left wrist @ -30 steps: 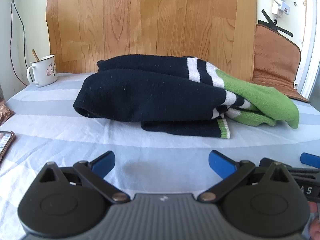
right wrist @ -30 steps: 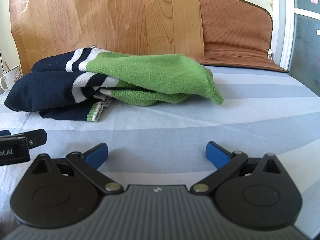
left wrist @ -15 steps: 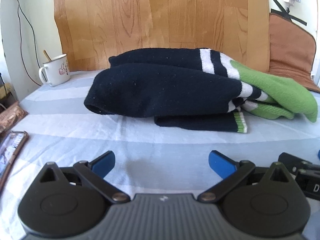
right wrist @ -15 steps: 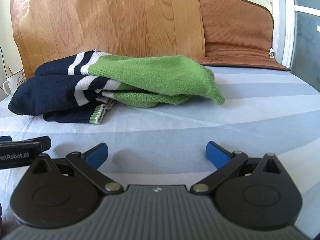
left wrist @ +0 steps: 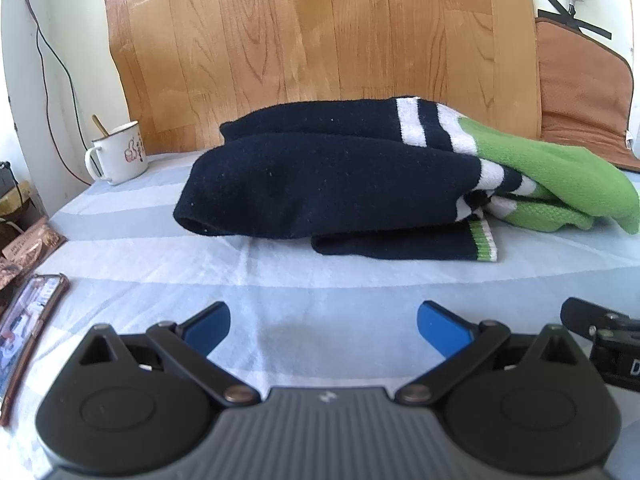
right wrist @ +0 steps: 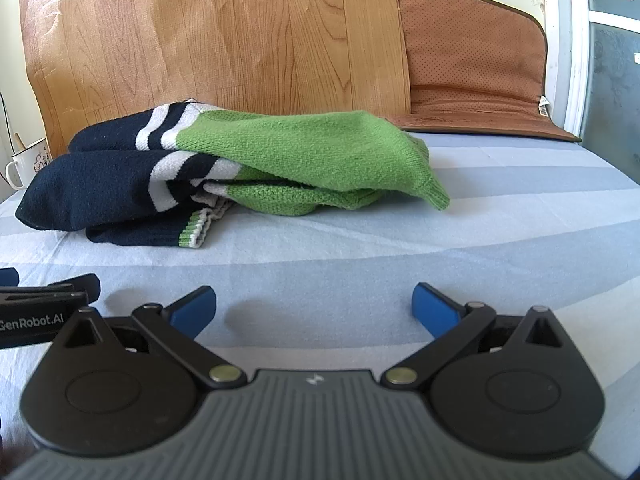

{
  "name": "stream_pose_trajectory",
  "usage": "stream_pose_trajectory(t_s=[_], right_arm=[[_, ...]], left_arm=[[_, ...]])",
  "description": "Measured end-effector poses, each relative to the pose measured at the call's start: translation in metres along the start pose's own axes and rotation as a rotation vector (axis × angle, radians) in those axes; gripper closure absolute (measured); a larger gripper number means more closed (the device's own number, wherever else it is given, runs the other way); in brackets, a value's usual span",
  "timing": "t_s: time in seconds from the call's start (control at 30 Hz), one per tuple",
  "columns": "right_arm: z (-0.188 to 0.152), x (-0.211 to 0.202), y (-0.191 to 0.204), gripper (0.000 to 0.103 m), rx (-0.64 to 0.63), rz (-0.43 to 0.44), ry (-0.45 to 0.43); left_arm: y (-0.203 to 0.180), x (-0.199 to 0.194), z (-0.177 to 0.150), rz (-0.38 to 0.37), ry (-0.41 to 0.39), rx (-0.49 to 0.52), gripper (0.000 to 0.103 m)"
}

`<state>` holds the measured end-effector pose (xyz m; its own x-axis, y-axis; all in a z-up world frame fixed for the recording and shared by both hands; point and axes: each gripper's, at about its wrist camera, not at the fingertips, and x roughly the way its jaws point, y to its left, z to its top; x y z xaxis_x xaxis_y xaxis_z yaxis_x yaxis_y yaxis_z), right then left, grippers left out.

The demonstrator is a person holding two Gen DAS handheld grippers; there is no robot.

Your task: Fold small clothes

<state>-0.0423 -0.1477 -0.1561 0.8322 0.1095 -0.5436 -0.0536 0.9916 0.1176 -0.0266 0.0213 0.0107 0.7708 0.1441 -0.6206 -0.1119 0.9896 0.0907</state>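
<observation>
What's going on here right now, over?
Left gripper, right gripper open, empty. Navy-and-green striped knit sweater bunched on striped sheet. Path clear.

Folded sweater (left wrist: 340, 184) lies beyond the left gripper's (left wrist: 323, 326) spread fingers (left wrist: 208, 326).

One sweater (left wrist: 328, 184), one mug (left wrist: 120, 152), one phone (left wrist: 28, 320), two grippers: left gripper (left wrist: 323, 322), right gripper (right wrist: 314, 306).

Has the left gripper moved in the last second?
Yes. The left gripper has swung left: the mug and sweater sit further right in its view, and the phone shows more.
</observation>
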Motion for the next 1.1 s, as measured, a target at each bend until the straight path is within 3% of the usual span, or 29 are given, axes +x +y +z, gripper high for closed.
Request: stream_pose_trajectory(t_s=[1.1], right_arm=[[0.0005, -0.0016, -0.0007, 0.0, 0.009, 0.005, -0.005]], left_arm=[[0.0017, 0.0063, -0.0007, -0.059, 0.044, 0.006, 0.0]])
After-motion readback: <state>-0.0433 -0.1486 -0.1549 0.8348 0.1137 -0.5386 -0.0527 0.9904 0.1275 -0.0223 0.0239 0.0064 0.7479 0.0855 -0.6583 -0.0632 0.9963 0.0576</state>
